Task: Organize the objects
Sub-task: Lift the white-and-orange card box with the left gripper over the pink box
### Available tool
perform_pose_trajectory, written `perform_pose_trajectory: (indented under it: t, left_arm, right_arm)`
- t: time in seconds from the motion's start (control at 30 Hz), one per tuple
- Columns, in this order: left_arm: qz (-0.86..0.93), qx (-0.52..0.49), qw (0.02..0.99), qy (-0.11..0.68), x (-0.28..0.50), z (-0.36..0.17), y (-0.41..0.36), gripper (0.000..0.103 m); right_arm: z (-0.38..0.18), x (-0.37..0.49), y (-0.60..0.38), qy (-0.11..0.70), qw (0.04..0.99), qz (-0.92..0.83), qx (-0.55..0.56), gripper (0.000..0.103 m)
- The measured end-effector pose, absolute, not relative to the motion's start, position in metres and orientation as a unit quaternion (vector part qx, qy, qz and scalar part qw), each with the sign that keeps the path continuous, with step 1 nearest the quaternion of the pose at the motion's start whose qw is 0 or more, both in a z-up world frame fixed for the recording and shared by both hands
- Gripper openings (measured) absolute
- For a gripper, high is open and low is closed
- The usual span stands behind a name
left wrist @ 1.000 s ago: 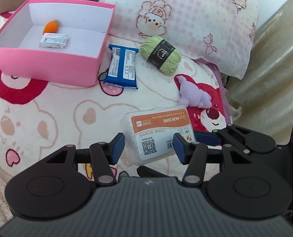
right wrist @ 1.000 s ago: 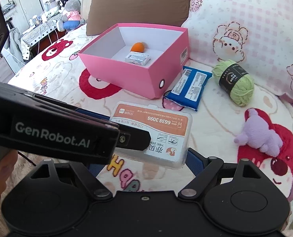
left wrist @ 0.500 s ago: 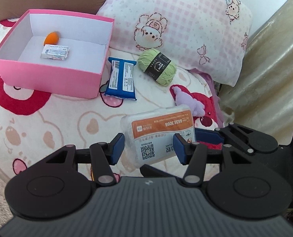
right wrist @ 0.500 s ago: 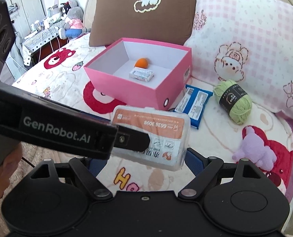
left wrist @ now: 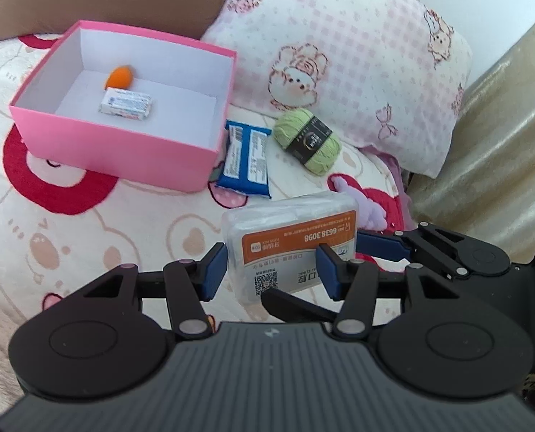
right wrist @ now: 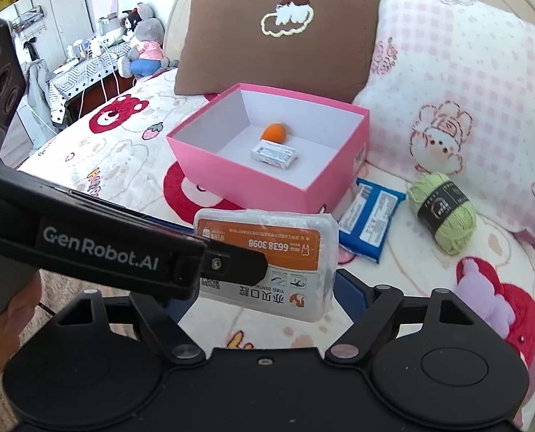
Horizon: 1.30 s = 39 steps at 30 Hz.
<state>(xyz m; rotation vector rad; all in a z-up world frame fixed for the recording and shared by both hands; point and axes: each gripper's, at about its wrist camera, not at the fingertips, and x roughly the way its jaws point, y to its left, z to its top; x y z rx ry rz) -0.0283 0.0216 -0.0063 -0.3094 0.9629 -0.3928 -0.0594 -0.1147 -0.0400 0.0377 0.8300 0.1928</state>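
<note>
I hold the clear plastic pack with the orange printed label [left wrist: 291,248] off the bed, between both grippers. The left gripper [left wrist: 273,273] is clamped across the pack's near end, one blue pad on each side. The right gripper [right wrist: 264,288] reaches in from the other side; its jaws are closing with the pack between them, but I cannot tell whether its pads press on the pack yet.

The destination is, in my judgement, the open pink cardboard box with the white lining [left wrist: 116,144], which sits on the bear-print bedspread [left wrist: 87,230] beyond the pack. It already holds a small white carton [left wrist: 126,103] and an orange rounded object [left wrist: 120,76].

Procedure for this step:
1. Keep both grippers moving together so the pack does not twist.
2. Carry the pack well over the near pink wall before lowering.
3. Aim for the bare floor on the box's right side, clear of the carton.
4. Release only when the pack rests flat.

The blue snack wrapper [left wrist: 247,158], green yarn ball [left wrist: 308,139] and purple plush toy [right wrist: 483,297] remain outside the box.
</note>
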Motion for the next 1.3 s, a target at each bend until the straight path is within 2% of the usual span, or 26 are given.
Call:
perform_pose_trajectory:
  t: [0.1,0.3,0.57,0.83,1.3]
  left_arm:
    - [-0.18,-0.155,0.86,0.451,-0.026,-0.002,0.032,0.053]
    - [-0.169,-0.17,0.868,0.436,-0.016,0.003,0.052,0.054]
    - [-0.155,-0.168,0.88,0.415,0.017,0.009,0.073,0.055]
    - [-0.153,-0.182,0.876,0.421,0.066,0.008,0.092,0.055]
    - [-0.147,-0.202,0.845,0.473,0.191,-0.035,0.096,0.055]
  right_arm:
    - [-0.033,-0.053,-0.111,0.398,0.912,0.095,0.023,0.075]
    - [-0.026,-0.035,-0.103,0.402,0.909,0.101,0.031,0.07]
    - [-0.018,0.011,-0.083,0.427,0.898,0.107,-0.012,0.069]
    - [-0.013,0.058,-0.086,0.428,0.898,0.101,0.012,0.069]
    - [-0.049,0.145,-0.099,0.445,0.894,0.061,0.015,0.067]
